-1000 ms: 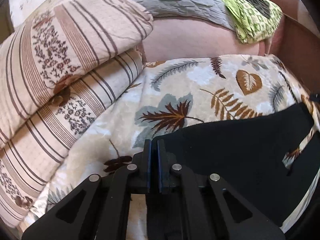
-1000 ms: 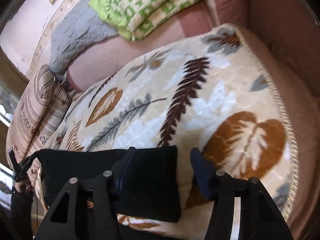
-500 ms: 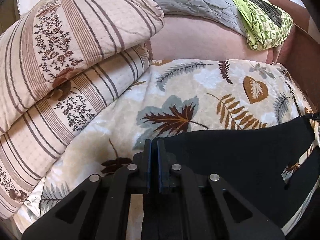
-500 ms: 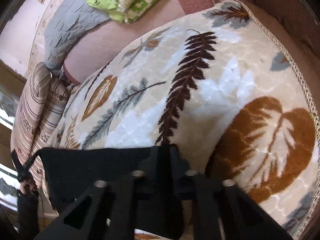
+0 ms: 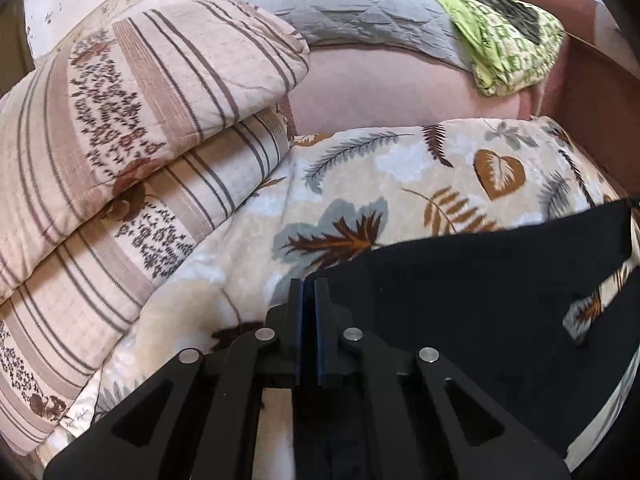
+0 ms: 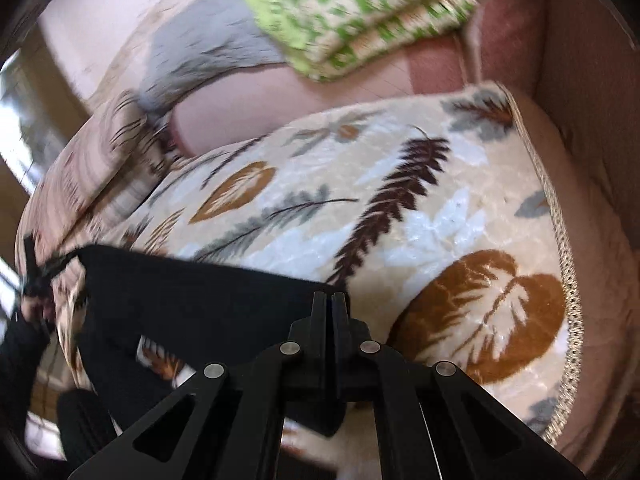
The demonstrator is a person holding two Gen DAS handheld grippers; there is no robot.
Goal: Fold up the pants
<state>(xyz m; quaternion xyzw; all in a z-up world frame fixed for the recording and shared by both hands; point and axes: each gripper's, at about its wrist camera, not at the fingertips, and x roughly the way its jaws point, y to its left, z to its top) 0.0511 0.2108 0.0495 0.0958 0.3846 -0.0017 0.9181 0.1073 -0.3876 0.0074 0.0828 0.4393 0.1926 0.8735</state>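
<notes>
Pants (image 5: 480, 292): black, soft matte cloth, stretched flat between both tools across the leaf-print blanket (image 5: 400, 184), at 4 o'clock in the left view. Right tool (image 6: 329, 300): spread a second ago, now pressed together, pinching the pants' corner. Left tool (image 5: 308, 288): unchanged, pinching the opposite edge. Blanket: plush cream fleece, brown and grey leaves, braided trim. Striped quilted pillows (image 5: 132, 152) stacked at 9 o'clock; green patterned cloth (image 5: 508, 52) at 1 o'clock.
</notes>
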